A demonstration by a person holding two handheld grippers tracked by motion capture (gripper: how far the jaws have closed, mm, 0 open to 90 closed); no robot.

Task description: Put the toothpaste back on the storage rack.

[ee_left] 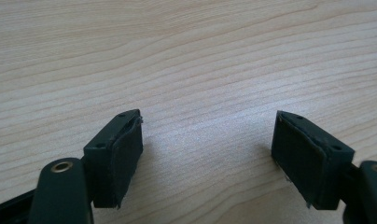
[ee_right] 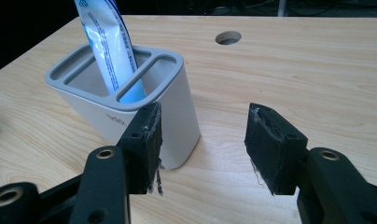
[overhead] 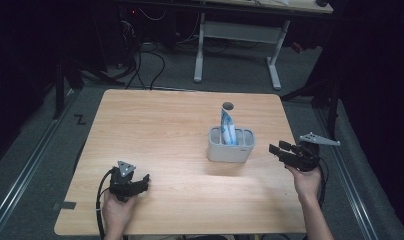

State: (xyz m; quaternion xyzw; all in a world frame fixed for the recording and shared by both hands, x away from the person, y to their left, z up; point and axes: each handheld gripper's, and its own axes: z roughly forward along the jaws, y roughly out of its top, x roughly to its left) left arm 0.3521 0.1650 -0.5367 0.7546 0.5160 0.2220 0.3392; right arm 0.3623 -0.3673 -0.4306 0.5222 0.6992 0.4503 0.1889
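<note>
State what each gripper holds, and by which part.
Nothing is held. The left gripper and right gripper both stand open, with only bare table between their jaws.

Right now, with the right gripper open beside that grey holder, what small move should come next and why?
Probably ease the right gripper forward and left toward the holder. Its fingers stand open with nothing between them, just short of the holder's near corner, and the blue-and-white tube stands upright in the middle slot. The left gripper rests open on the table.
</note>
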